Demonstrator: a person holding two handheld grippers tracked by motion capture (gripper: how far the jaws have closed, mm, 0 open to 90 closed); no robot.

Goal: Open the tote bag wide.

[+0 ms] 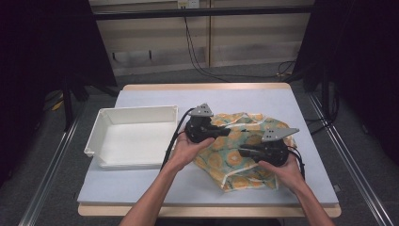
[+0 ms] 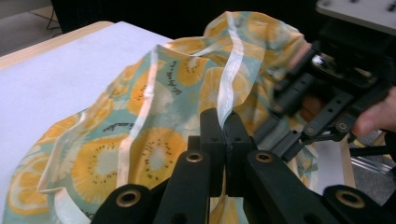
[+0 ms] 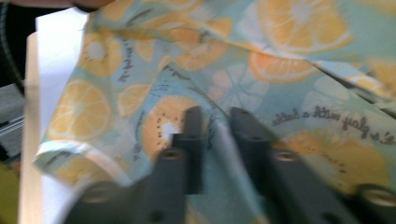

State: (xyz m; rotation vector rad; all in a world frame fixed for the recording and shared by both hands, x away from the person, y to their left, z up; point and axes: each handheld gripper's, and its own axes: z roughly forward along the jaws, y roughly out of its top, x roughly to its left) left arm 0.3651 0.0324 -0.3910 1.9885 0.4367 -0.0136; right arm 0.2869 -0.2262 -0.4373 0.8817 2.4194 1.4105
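From above, the fruit-print cloth lies rumpled on the right half of the pale blue table, with the white tray just beside it on the left, empty. The left gripper sits at the cloth's far left edge, jaw tips pointing right into the fabric. The right gripper is lower and nearer, on the cloth's right side, its tips aimed left across the middle. Both hands cradle the tools from below.

Along the left gripper's own jaws, the two black pads are pressed together on the cloth's white hem strip, which rises up out of the pinch. The other gripper shows beyond, at the right, digging into a fold.

The right gripper view is blurred. Its jaws stand a narrow gap apart, with a ridge of the cloth running up between them; I cannot tell whether the pads actually bite it.

The risk, as I judge it, is on the right side: if that grip has caught only a shallow wrinkle, or nothing, a lift would leave the cloth hanging from the left pinch alone. The left hold is on a thin hem, so a sharp tug could slip it free.
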